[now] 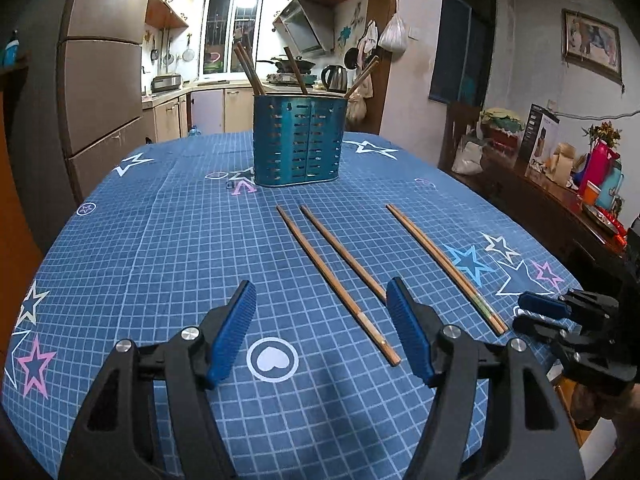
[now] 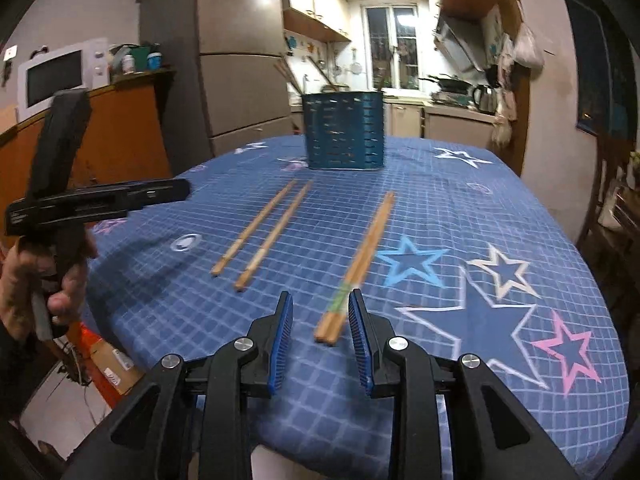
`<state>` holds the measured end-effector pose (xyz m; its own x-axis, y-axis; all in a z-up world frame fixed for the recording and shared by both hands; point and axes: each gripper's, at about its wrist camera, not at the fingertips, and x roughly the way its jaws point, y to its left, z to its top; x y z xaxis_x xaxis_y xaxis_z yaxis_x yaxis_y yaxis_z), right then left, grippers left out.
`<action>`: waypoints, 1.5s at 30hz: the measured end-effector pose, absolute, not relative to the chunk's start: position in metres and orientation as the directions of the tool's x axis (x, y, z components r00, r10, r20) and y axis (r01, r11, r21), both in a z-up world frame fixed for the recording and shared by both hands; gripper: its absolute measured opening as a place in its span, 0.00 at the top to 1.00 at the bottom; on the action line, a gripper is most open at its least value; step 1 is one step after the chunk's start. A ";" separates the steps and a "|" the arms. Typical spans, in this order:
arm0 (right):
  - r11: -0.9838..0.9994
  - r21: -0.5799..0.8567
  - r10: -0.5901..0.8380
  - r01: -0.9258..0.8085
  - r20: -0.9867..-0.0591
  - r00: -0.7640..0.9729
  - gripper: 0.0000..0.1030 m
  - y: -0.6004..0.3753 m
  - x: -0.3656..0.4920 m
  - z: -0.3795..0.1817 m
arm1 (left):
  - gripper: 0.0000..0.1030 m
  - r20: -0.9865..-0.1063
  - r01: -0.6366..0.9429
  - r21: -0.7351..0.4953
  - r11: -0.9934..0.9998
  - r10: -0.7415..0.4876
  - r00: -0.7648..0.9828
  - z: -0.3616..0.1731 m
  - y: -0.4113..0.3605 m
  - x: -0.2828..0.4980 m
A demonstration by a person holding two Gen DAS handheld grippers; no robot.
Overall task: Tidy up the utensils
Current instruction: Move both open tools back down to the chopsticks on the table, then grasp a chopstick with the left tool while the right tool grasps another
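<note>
A teal slotted utensil holder [image 1: 297,141] stands at the far middle of the table with several chopsticks upright in it; it also shows in the right wrist view [image 2: 343,136]. Two single wooden chopsticks [image 1: 338,284] [image 1: 342,254] lie apart on the cloth, and a touching pair [image 1: 444,268] lies to their right. My left gripper [image 1: 320,322] is open above the cloth, near the single chopsticks' near ends. My right gripper [image 2: 320,320] is open, its blue pads [image 2: 358,336] either side of the pair's near end [image 2: 340,312]. The singles lie left of it [image 2: 256,226].
The table carries a blue grid cloth with stars [image 1: 160,240]. The right gripper shows at the table's right edge [image 1: 540,314]; the left one, hand-held, shows at the left [image 2: 80,200]. A sideboard with boxes and cups [image 1: 560,168] stands right of the table.
</note>
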<state>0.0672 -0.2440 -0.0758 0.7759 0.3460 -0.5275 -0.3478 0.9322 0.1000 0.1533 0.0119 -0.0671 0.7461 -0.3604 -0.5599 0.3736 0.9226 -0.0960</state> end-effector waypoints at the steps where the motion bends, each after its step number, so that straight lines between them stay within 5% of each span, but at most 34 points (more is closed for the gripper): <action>1: 0.928 0.104 0.356 -0.358 -0.531 0.769 0.70 -0.242 0.068 -0.076 | 0.37 -0.559 0.375 -0.097 0.922 -0.362 0.746 -0.067 0.012 0.153; 18: 0.958 0.098 0.279 -0.270 -0.538 0.795 0.72 -0.232 0.086 -0.102 | 0.37 -0.595 0.405 -0.108 0.908 -0.385 0.706 -0.091 -0.009 0.137; 30: 0.973 0.066 0.223 -0.220 -0.508 0.832 0.79 -0.229 0.077 -0.107 | 0.66 -0.619 0.396 -0.028 0.918 -0.327 0.714 -0.122 -0.046 0.121; 34: 0.974 0.067 0.220 -0.216 -0.507 0.834 0.85 -0.230 0.076 -0.107 | 0.85 -0.598 0.359 -0.012 0.933 -0.294 0.746 -0.123 -0.049 0.121; 45: 0.977 0.043 0.203 -0.210 -0.500 0.842 0.86 -0.228 0.077 -0.108 | 0.86 -0.594 0.335 -0.001 0.942 -0.269 0.758 -0.122 -0.055 0.131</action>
